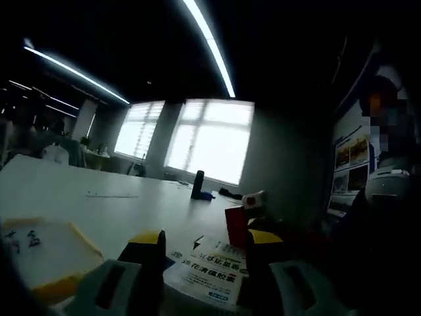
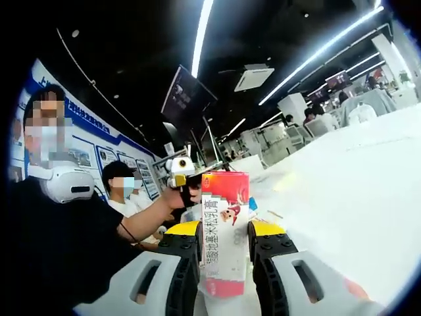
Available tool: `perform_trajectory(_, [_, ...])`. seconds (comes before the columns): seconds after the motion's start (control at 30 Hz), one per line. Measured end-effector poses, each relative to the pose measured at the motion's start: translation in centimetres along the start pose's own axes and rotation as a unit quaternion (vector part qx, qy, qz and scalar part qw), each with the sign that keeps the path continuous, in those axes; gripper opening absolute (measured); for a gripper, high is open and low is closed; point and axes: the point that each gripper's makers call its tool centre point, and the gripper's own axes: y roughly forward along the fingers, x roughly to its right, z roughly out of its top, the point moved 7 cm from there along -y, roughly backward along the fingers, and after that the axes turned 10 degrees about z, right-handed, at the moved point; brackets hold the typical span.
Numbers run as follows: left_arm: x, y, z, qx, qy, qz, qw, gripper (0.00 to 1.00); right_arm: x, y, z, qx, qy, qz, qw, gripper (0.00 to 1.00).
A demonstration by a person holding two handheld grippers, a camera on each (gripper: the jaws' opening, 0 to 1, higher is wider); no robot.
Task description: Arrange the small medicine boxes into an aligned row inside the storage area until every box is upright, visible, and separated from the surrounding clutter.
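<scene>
In the right gripper view my right gripper (image 2: 225,240) is shut on a red and white medicine box (image 2: 223,230), held lengthwise between the jaws above the white table (image 2: 355,197). In the left gripper view my left gripper (image 1: 207,238) stands open low over the table (image 1: 99,197). A white medicine box with blue print (image 1: 209,275) lies flat and slightly skewed between its jaws. A dark red box (image 1: 235,224) stands upright just beyond it. A small red and white object (image 1: 254,199) shows behind that. The other gripper (image 2: 177,171) appears at left, in a person's hand.
A yellow-edged white container with handwriting (image 1: 39,253) lies at the left jaw. A dark bottle (image 1: 197,184) stands farther back on the table. A person with a white headset (image 2: 62,181) is close at left, another person (image 2: 122,181) behind. Bright windows (image 1: 210,138) lie beyond.
</scene>
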Motion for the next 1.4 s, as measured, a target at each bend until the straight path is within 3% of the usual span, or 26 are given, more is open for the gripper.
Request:
perform_trajectory(0.1, [-0.3,-0.1,-0.3,-0.003,-0.003,0.005,1.0,0.48,0.0,0.0,-0.1,-0.003,-0.014,-0.004,0.9999,0.29])
perform_trajectory(0.3, [-0.2,-0.2,-0.4,-0.008,0.003,0.008,0.9999,0.48,-0.3,0.7,-0.1,-0.006,-0.037,-0.022,0.999,0.44])
perform_trajectory(0.6, [-0.1,-0.3,-1.2,-0.014,-0.003,0.01,0.9998,0.48,0.0,0.7,-0.1,-0.002,-0.051,-0.028,0.9983,0.49])
perform_trajectory(0.8, [0.0,-0.4,-1.1,-0.014,-0.002,0.01,0.9998,0.48,0.3,0.7,-0.1,-0.003,-0.062,-0.041,0.9972,0.62])
perform_trajectory(1.4, [0.4,-0.4,-1.2,-0.016,0.001,0.013,0.9998,0.48,0.2,0.6,0.0,-0.001,-0.063,-0.034,0.9974,0.65])
